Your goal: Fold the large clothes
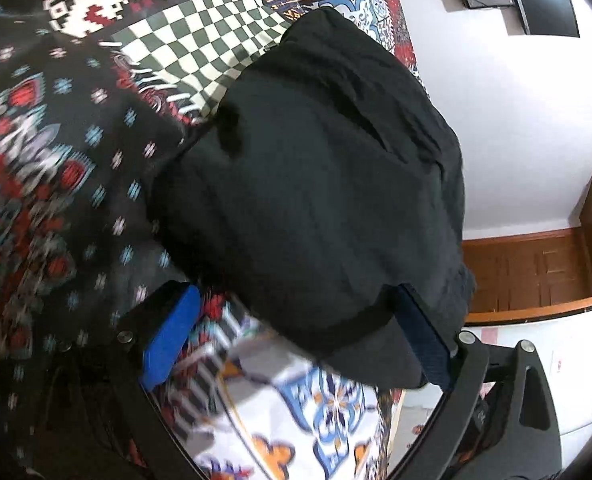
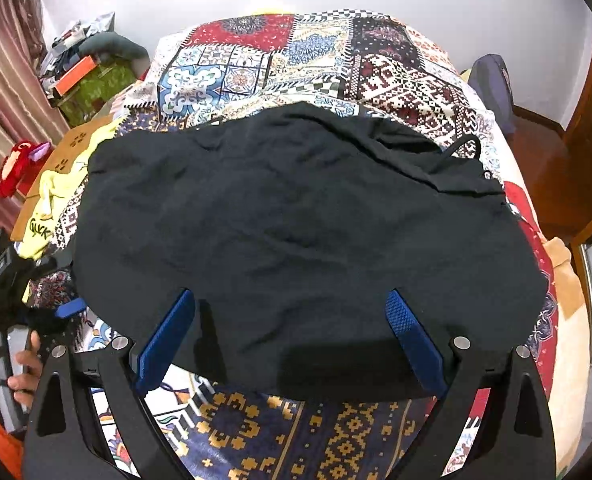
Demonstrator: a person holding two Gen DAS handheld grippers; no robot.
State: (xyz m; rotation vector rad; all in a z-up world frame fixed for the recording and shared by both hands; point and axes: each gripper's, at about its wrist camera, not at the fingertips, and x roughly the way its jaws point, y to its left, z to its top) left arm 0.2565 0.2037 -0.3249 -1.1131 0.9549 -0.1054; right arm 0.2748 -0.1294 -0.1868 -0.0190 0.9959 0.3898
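Folding the black garment (image 2: 296,232), which lies spread on the patterned bedspread (image 2: 279,432), we keep both tools wide open: left gripper (image 1: 296,340) at its corner, right gripper (image 2: 291,340) straddling the near hem. We close squarely on the hem, then lift evenly.

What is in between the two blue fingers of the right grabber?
The black garment: its near edge lies between the right gripper's open fingers, seen in the right wrist view.
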